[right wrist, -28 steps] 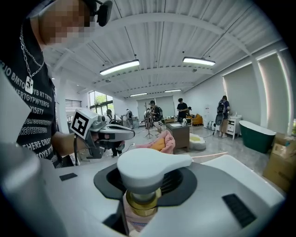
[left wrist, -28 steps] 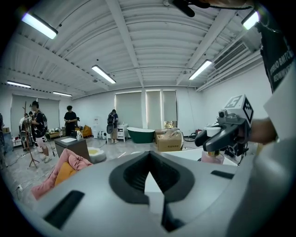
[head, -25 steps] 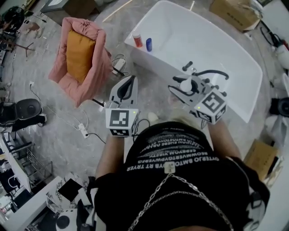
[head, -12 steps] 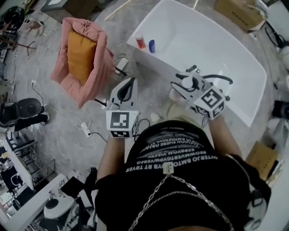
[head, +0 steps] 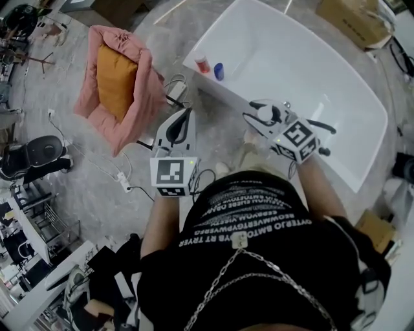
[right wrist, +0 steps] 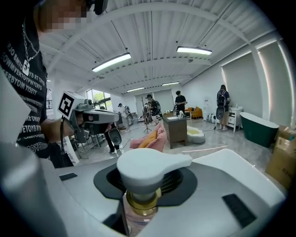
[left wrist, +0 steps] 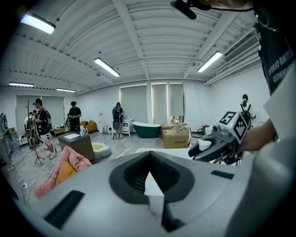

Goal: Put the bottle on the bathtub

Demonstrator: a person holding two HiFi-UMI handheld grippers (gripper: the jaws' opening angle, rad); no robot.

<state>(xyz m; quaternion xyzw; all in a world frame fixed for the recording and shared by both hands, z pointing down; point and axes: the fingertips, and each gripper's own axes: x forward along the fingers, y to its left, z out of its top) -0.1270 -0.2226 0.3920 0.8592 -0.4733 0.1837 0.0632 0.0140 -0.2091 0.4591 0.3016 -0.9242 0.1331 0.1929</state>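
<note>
A clear pump bottle with a white pump head [head: 264, 114] and a gold collar [right wrist: 142, 200] is held by my right gripper [head: 259, 123], which is shut on its neck [right wrist: 143, 203]. In the head view it hangs at the near rim of the white bathtub [head: 310, 71], whose edge also shows in the right gripper view [right wrist: 233, 162]. My left gripper [head: 188, 114] is off to the left over the floor, jaws shut with nothing in them [left wrist: 152, 194]. From the left gripper view, the right gripper [left wrist: 217, 146] with the bottle is at the right.
A red-capped bottle [head: 202, 63] and a blue bottle [head: 218, 71] stand on the tub's left corner. A black tap and hose [head: 320, 126] sit on the near rim. On the floor are a pink armchair [head: 116, 84], a power strip [head: 123, 187] and a cardboard box [head: 352, 19].
My right gripper has shifted a little farther toward the tub's rim, still holding the bottle. The left gripper has stayed about where it was.
</note>
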